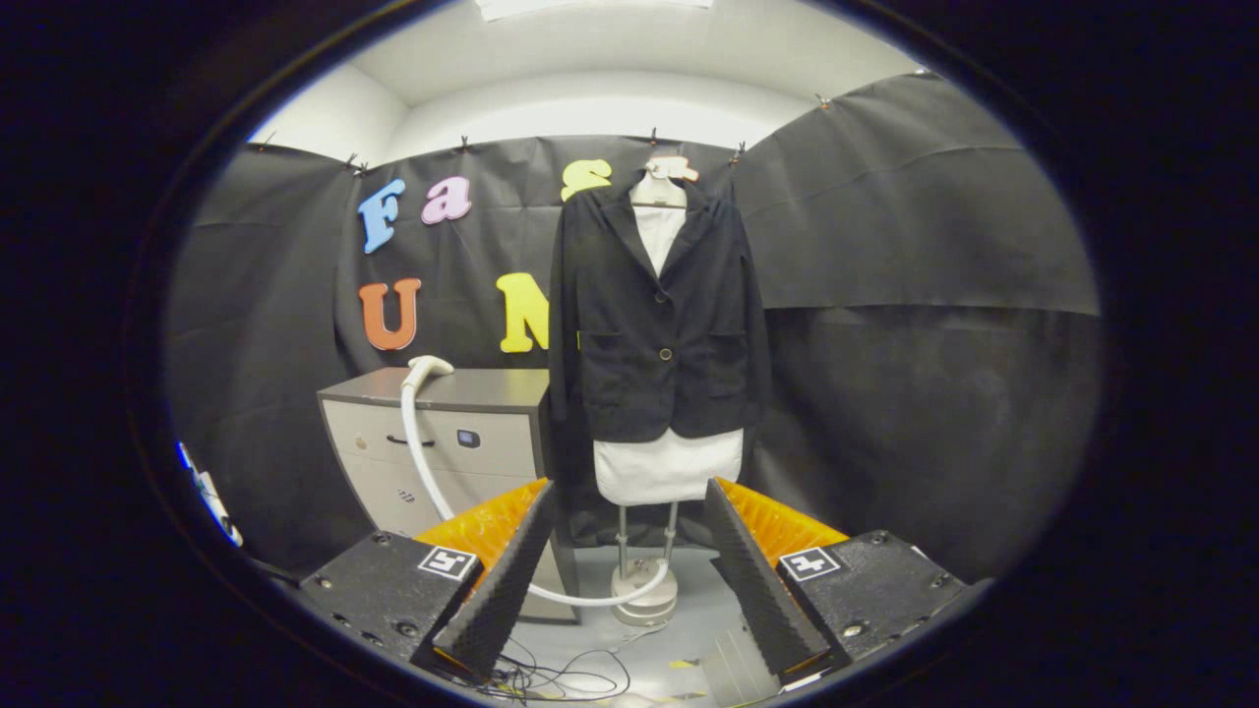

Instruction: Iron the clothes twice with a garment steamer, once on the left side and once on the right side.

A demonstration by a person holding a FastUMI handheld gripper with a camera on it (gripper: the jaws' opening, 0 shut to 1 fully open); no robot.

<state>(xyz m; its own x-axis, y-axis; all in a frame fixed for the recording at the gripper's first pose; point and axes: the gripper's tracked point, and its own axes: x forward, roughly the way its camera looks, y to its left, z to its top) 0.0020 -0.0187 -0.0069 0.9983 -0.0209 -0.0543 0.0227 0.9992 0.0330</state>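
So far we hold the gripper (629,560) with its fingers spread wide and empty, facing the black blazer (657,315) hung over a white garment on a mannequin stand (644,590) well beyond them. We judge the steamer head (429,368) is parked on the grey drawer cabinet (448,433) for easy reach, its white hose (421,462) looping down to the pale floor.

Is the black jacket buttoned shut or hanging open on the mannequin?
Buttoned shut: the jacket closes at one button, lapels parting only above over the white garment. The gripper, open and empty, sits well short of it.
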